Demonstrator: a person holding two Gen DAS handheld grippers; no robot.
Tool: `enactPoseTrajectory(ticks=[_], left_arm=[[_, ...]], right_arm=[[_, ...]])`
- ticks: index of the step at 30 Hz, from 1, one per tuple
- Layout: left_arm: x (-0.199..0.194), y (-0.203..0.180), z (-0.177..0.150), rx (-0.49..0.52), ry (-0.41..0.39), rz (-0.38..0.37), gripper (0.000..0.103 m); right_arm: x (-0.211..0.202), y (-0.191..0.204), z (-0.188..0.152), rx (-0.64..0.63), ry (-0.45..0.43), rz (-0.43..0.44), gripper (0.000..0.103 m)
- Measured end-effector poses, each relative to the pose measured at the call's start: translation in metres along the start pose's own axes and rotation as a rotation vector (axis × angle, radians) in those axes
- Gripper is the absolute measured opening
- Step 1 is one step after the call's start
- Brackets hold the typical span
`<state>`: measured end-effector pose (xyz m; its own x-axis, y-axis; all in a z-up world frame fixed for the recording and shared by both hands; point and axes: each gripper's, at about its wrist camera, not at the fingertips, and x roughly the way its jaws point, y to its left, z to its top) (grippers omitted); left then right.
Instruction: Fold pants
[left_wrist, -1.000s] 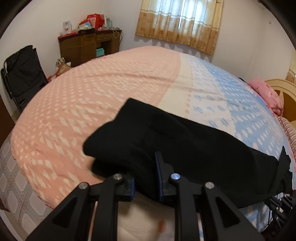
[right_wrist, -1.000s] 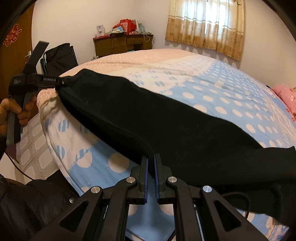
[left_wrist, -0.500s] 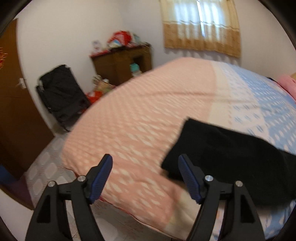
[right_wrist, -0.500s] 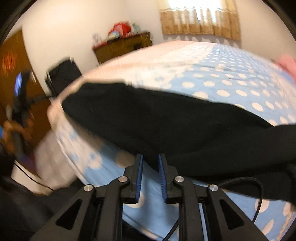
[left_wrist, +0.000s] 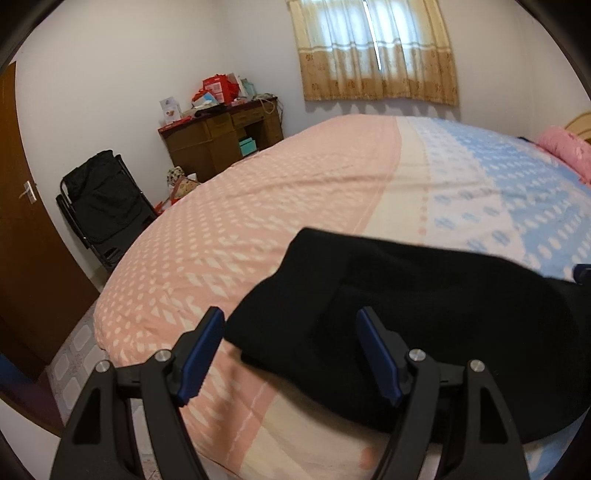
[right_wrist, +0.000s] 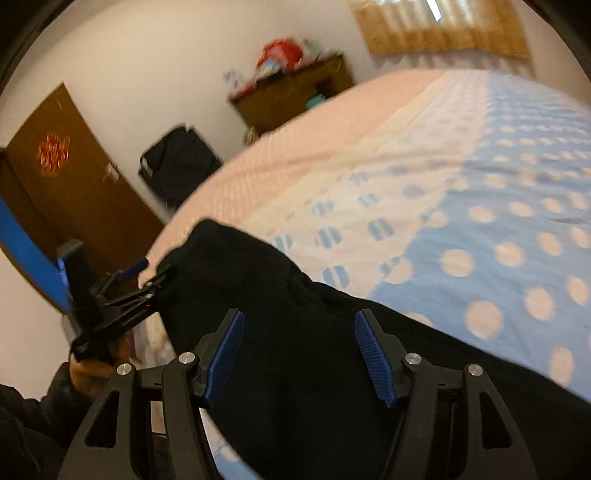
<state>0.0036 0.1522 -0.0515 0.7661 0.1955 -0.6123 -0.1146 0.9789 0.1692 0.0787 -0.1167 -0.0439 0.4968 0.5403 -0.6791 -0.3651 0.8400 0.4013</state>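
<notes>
Bedroom scene: a wide bed (left_wrist: 258, 229) covered in a pink, cream and blue patterned quilt. Black pants (left_wrist: 424, 325) lie folded near the bed's front edge. The left gripper (left_wrist: 291, 354) hovers over their left end, fingers spread apart, holding nothing. The right gripper (right_wrist: 299, 354) has just been opening; cloth lies under its parted fingers, unpinched. To fold neatly, each gripper probably should pinch a corner through all the layers and keep the edges lined up.
</notes>
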Motion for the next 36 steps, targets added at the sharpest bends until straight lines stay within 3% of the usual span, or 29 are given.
enactPoseTrajectory(ticks=[5, 9, 12, 14, 19, 22, 24, 27, 32, 33, 36], left_arm=[[0.009, 0.008, 0.000, -0.042, 0.025, -0.004, 0.076], [0.014, 0.011, -0.002, -0.063, 0.037, -0.030, 0.076], [0.018, 0.009, -0.005, -0.065, 0.040, -0.031, 0.077], [0.019, 0.009, -0.005, -0.076, 0.043, -0.036, 0.078], [0.020, 0.013, -0.001, -0.100, 0.057, -0.062, 0.078], [0.020, 0.016, 0.002, -0.105, 0.055, -0.065, 0.078], [0.018, 0.019, 0.005, -0.107, 0.043, -0.062, 0.078], [0.019, 0.023, 0.007, -0.110, 0.033, -0.058, 0.080], [0.015, 0.038, 0.015, -0.130, 0.006, -0.025, 0.080], [0.014, 0.043, 0.017, -0.138, 0.000, -0.013, 0.080], [0.011, 0.060, 0.020, -0.165, 0.000, 0.010, 0.080]], right_arm=[[0.045, -0.006, 0.007, -0.001, 0.119, 0.028, 0.064], [0.055, 0.003, 0.004, -0.054, 0.246, 0.112, 0.064], [0.059, 0.011, 0.003, -0.108, 0.293, 0.142, 0.064], [0.067, 0.007, 0.007, -0.071, 0.289, 0.173, 0.064], [0.092, -0.003, 0.017, 0.114, 0.232, 0.397, 0.066], [0.094, -0.011, 0.024, 0.178, 0.183, 0.401, 0.066], [0.080, -0.029, 0.034, 0.243, 0.095, 0.411, 0.066], [0.067, -0.062, 0.042, 0.385, 0.032, 0.511, 0.065], [0.078, -0.094, 0.039, 0.483, 0.046, 0.444, 0.063], [0.090, -0.098, 0.035, 0.524, 0.070, 0.446, 0.053], [0.088, -0.111, 0.038, 0.546, 0.097, 0.469, 0.050]])
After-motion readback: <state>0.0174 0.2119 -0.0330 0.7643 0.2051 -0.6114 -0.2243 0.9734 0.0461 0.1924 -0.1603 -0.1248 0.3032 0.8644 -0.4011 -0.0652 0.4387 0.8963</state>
